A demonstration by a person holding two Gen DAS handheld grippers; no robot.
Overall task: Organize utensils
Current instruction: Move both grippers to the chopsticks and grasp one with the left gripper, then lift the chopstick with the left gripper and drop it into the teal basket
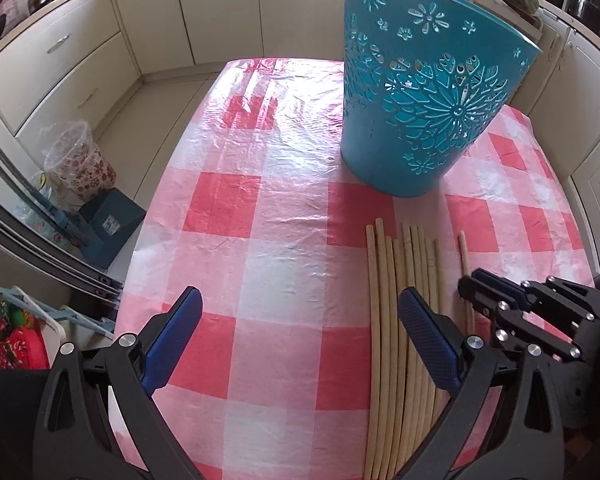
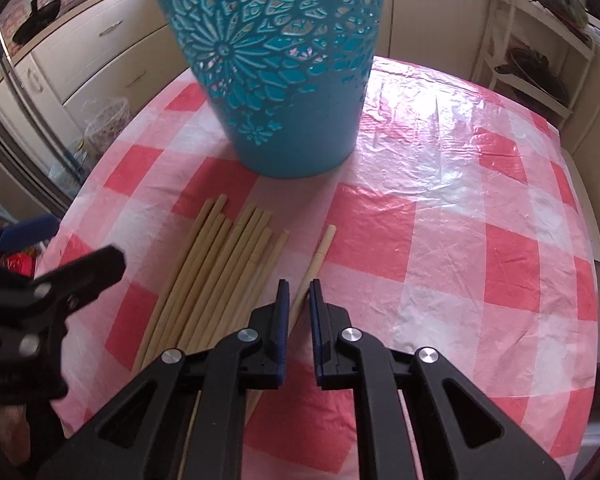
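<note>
Both tools tip steeply down toward the checked worktop (image 1: 260, 208). The left hand-held gripper (image 1: 300, 308) has its blue pads spread wide with nothing between them; its right finger (image 1: 424, 340) hangs over the left part of the chopstick bundle (image 1: 404, 280). The right hand-held gripper (image 2: 298, 292) has its pads drawn nearly together, a narrow gap left, around the single chopstick (image 2: 320, 252) that lies apart to the right of the bundle; whether the pads actually press the stick cannot be told. In the left wrist view this gripper's closed tip sits right at that lone stick. The two tools stand close side by side at the near edge, the bundle between them. To the left of the bundle the cloth is bare out to the worktop's left edge, and to the right of the lone stick it is bare out to the right edge. At the far end of the sticks stands the teal basket (image 1: 428, 100), upright, its wall pierced with flower patterns, a short stretch of cloth between its base and the stick ends. The chopsticks are pale, plain wood, lying roughly parallel, pointing toward the basket.
</note>
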